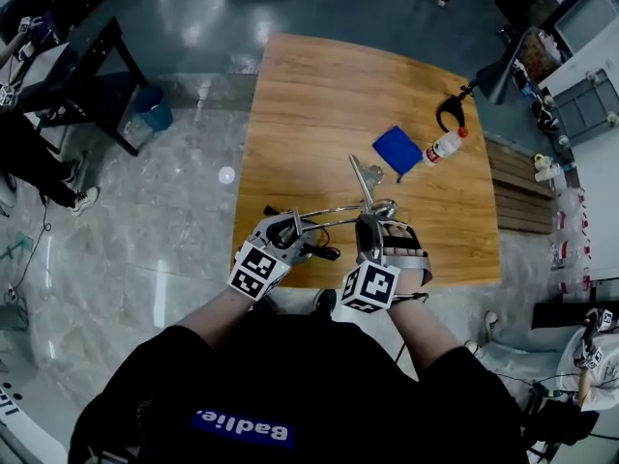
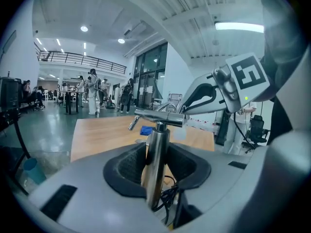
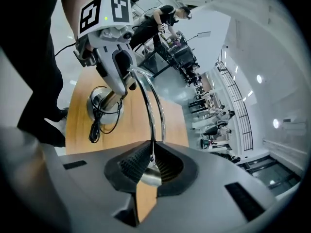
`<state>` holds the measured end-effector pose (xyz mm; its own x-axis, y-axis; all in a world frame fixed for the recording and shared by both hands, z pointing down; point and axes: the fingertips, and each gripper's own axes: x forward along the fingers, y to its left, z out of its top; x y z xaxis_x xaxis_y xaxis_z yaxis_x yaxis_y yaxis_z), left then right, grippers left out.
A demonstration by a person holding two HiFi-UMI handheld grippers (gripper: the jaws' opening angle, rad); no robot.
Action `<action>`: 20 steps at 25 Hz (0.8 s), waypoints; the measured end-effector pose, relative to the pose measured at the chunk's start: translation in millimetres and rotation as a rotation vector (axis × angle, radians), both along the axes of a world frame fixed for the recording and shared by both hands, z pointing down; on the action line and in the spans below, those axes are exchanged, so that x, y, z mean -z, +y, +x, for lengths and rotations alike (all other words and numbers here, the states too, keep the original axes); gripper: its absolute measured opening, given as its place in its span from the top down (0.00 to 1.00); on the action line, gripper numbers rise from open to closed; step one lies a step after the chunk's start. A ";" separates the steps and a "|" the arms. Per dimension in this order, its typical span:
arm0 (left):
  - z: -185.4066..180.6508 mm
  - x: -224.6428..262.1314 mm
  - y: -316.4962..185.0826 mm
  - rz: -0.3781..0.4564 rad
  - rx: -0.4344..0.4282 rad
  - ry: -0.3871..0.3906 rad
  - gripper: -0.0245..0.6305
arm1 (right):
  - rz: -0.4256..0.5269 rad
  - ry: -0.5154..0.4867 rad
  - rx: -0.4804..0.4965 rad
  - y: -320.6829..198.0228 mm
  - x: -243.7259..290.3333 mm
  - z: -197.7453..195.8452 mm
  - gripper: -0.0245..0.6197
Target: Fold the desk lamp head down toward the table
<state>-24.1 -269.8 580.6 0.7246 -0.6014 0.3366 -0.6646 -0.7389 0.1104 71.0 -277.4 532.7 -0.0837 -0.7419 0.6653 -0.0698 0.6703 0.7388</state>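
A chrome desk lamp stands at the near edge of the wooden table [image 1: 319, 85]. Its flat head [image 1: 366, 173] points toward the table's middle, and two thin arm rods [image 1: 334, 217] run level between my grippers. In the left gripper view my left gripper [image 2: 156, 164] is shut on the lamp's upright post [image 2: 156, 149], with a pad on each side. My right gripper [image 3: 151, 160] is shut on the thin arm rods [image 3: 153, 106] where they meet a chrome joint. The round base [image 3: 104, 103] and a black cable [image 3: 97, 123] lie below the left gripper [image 3: 114, 67].
A blue cloth [image 1: 397, 149], a small bottle with a red cap [image 1: 444, 146] and a black hooked tool [image 1: 450, 112] lie at the table's far right. A blue bin [image 1: 152, 107] and a black desk stand on the floor to the left. People stand further off.
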 end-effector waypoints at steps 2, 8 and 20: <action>1.1 1.5 -0.4 0.006 0.002 -0.001 0.75 | -0.049 -0.044 -0.017 1.0 -16.3 0.2 0.91; -0.3 -4.3 2.4 -0.019 0.016 -0.023 0.75 | -0.191 -0.219 -0.073 5.5 -51.6 -8.2 0.91; -0.1 -3.3 -0.7 -0.010 0.045 -0.018 0.75 | -0.316 -0.419 -0.117 8.2 -78.6 -24.9 0.91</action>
